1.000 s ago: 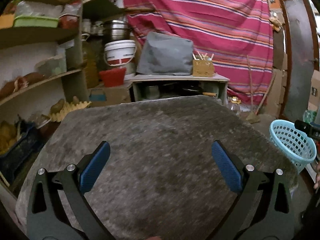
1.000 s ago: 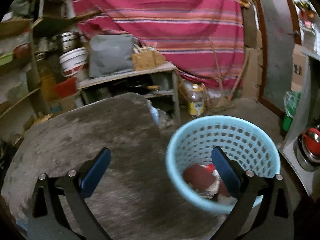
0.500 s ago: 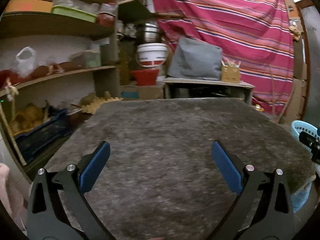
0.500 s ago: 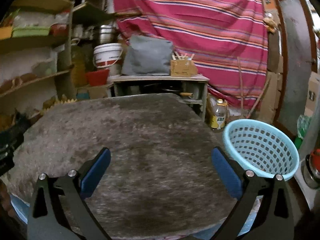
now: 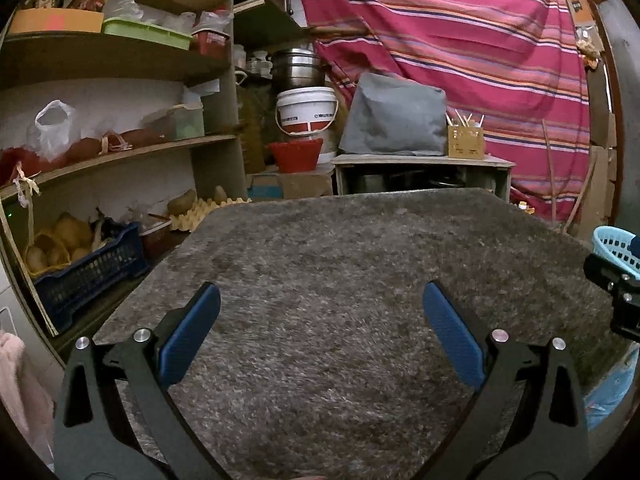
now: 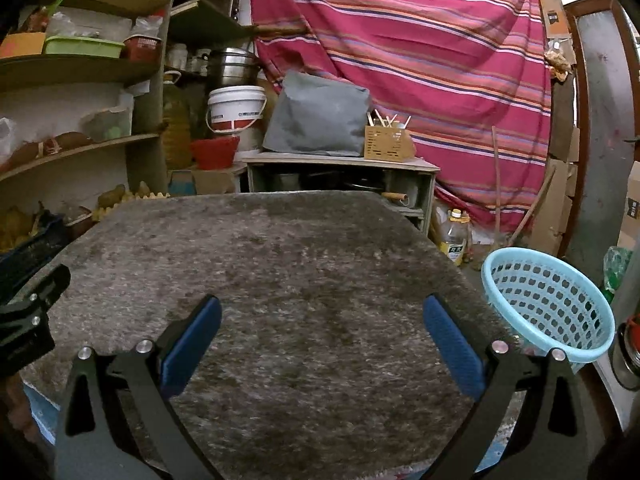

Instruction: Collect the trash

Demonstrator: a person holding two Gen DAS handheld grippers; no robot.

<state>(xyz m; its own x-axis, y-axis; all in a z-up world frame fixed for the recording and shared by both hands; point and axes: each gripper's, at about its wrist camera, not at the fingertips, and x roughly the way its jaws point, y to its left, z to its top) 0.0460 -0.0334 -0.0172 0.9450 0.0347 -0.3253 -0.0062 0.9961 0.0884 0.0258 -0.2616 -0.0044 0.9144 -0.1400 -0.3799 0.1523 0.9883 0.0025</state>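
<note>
A light blue perforated basket (image 6: pixel 552 304) stands off the right edge of the grey shaggy table cover (image 6: pixel 288 272); its inside is hidden from this angle. Its rim also shows in the left wrist view (image 5: pixel 614 242). My left gripper (image 5: pixel 320 332) is open and empty above the grey cover (image 5: pixel 360 280). My right gripper (image 6: pixel 320 334) is open and empty above the cover, left of the basket. No loose trash shows on the cover.
Wooden shelves (image 5: pixel 120 152) with bags and a dark blue crate (image 5: pixel 88 272) stand at the left. A low cabinet (image 6: pixel 340 176) with a grey bag and a wooden box is behind the table. A bottle (image 6: pixel 454 236) stands on the floor.
Both grippers have swung back from the basket to over the grey cover. The basket has slid to the right edge of both views and its red contents no longer show.
</note>
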